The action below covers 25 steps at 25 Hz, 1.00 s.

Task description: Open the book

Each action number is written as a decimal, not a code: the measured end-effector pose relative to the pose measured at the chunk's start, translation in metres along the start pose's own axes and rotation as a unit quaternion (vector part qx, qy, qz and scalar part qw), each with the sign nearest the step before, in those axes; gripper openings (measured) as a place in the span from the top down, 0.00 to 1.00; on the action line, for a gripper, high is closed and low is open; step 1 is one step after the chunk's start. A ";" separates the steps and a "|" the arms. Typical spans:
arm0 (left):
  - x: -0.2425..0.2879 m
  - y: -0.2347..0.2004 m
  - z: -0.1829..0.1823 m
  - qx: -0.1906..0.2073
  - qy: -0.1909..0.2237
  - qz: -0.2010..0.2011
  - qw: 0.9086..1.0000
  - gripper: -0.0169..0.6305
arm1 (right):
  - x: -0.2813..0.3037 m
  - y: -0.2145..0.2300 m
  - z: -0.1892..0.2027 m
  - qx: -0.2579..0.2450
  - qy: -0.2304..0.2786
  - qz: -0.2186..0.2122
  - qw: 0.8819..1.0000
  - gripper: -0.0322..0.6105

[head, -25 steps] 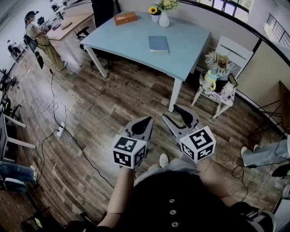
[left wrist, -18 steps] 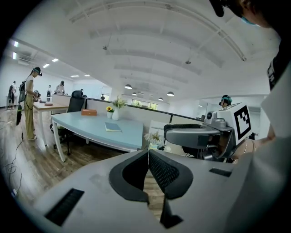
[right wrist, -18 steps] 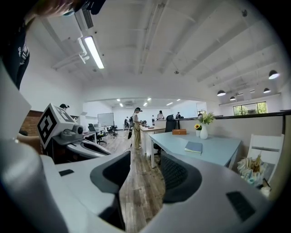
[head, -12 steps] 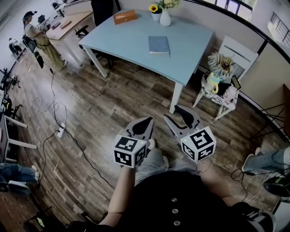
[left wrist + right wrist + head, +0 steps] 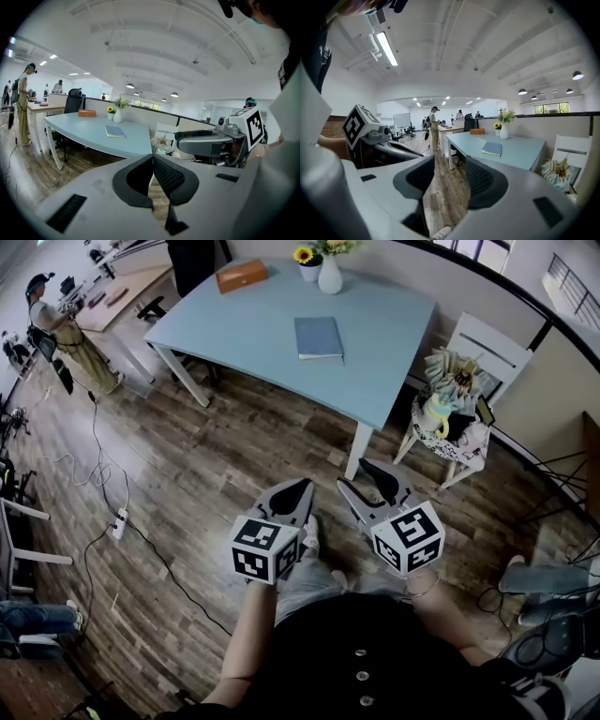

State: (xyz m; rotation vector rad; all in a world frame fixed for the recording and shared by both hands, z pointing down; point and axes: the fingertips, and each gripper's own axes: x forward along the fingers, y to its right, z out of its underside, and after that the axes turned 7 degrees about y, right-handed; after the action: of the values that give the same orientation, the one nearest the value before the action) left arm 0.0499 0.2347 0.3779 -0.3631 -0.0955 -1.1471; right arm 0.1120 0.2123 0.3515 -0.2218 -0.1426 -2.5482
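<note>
The closed blue-grey book (image 5: 319, 337) lies flat on the light blue table (image 5: 394, 343), far ahead of both grippers. In the left gripper view the book (image 5: 114, 131) shows small on the tabletop, and in the right gripper view the book (image 5: 492, 148) lies near the table's near edge. My left gripper (image 5: 304, 484) hangs over the wooden floor with its jaws together and nothing in them; the left gripper (image 5: 152, 157) shows its tips touching. My right gripper (image 5: 352, 472) is beside it, open and empty; in its own view the right gripper (image 5: 450, 162) has a wide gap with only floor behind.
On the table's far side stand a white vase (image 5: 329, 273), a sunflower pot (image 5: 307, 263) and a brown box (image 5: 241, 276). A white chair (image 5: 450, 404) piled with items stands right of the table. A power strip (image 5: 119, 521) with cables lies on the floor at left, and a person (image 5: 61, 329) stands far left.
The table and book have shifted a little left and nearer in the head view, and a shoe has stepped forward under the grippers. Both grippers keep their poses.
</note>
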 end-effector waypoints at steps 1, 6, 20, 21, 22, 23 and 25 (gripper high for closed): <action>0.005 -0.007 -0.003 0.000 0.000 0.001 1.000 0.95 | 0.008 0.004 -0.002 -0.001 -0.001 0.001 1.000 0.64; 0.031 -0.047 -0.024 0.002 0.003 0.011 1.000 0.95 | 0.053 0.025 -0.016 -0.007 0.004 0.009 1.000 0.64; 0.098 -0.147 -0.091 0.033 0.018 0.057 0.998 0.95 | 0.164 0.074 -0.051 -0.007 0.014 0.053 0.998 0.64; 0.101 -0.153 -0.092 0.034 0.016 0.060 0.997 0.95 | 0.169 0.076 -0.052 -0.006 0.013 0.056 0.998 0.64; 0.105 -0.158 -0.093 0.034 0.014 0.063 0.997 0.95 | 0.175 0.079 -0.052 -0.005 0.013 0.059 0.998 0.64; 0.109 -0.162 -0.094 0.033 0.012 0.066 0.997 0.95 | 0.179 0.081 -0.052 -0.003 0.011 0.060 0.998 0.64; 0.114 -0.168 -0.092 0.030 0.006 0.071 0.997 0.95 | 0.187 0.085 -0.050 0.001 0.006 0.064 0.998 0.64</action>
State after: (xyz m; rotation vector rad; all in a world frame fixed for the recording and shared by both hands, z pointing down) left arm -0.0645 0.0441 0.3599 -0.3055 -0.0922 -1.0028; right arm -0.0009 0.0343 0.3423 -0.2080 -0.1234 -2.4224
